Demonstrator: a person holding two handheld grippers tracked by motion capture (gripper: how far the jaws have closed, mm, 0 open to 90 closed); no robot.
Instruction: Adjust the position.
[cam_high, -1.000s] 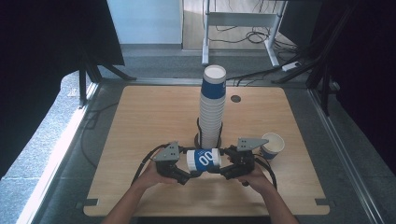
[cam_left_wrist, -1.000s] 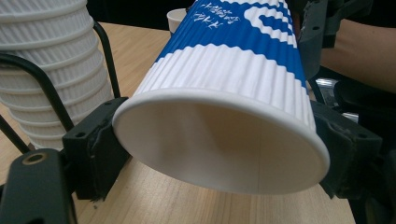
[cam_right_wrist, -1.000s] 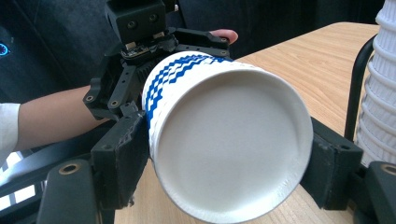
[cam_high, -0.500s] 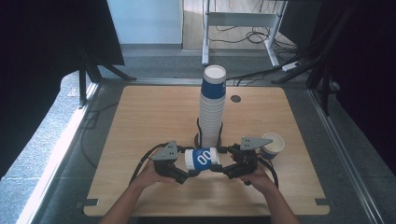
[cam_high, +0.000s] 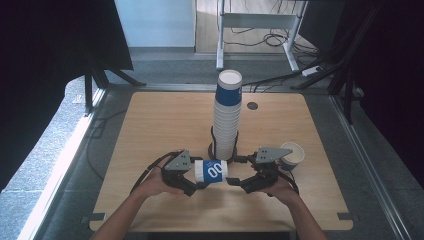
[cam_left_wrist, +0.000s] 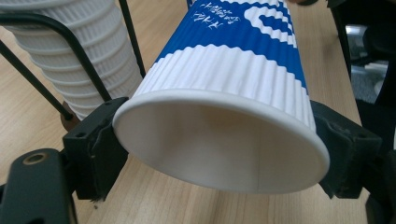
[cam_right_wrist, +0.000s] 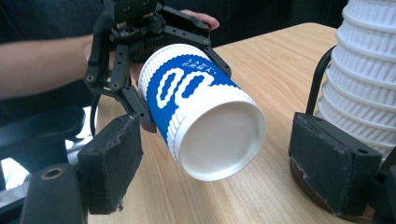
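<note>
A blue-and-white ribbed paper cup (cam_high: 212, 171) lies on its side above the table's near edge. My left gripper (cam_high: 196, 174) is shut on its rim end, and in the left gripper view the pads press both sides of the mouth (cam_left_wrist: 219, 149). My right gripper (cam_high: 235, 172) sits just right of the cup's base. Its jaws have just been opening. In the right gripper view they stand wide on either side of the white base (cam_right_wrist: 219, 140) without touching it.
A tall stack of the same cups (cam_high: 227, 120) stands in a black wire holder (cam_left_wrist: 70, 42) just behind the grippers. One upright cup (cam_high: 292, 155) sits on the wooden table (cam_high: 165, 125) beside my right hand. A small round hole (cam_high: 252, 106) lies farther back.
The right gripper's jaws have spread apart off the cup's base end. The cup stays in the left gripper, and both hands have hardly shifted.
</note>
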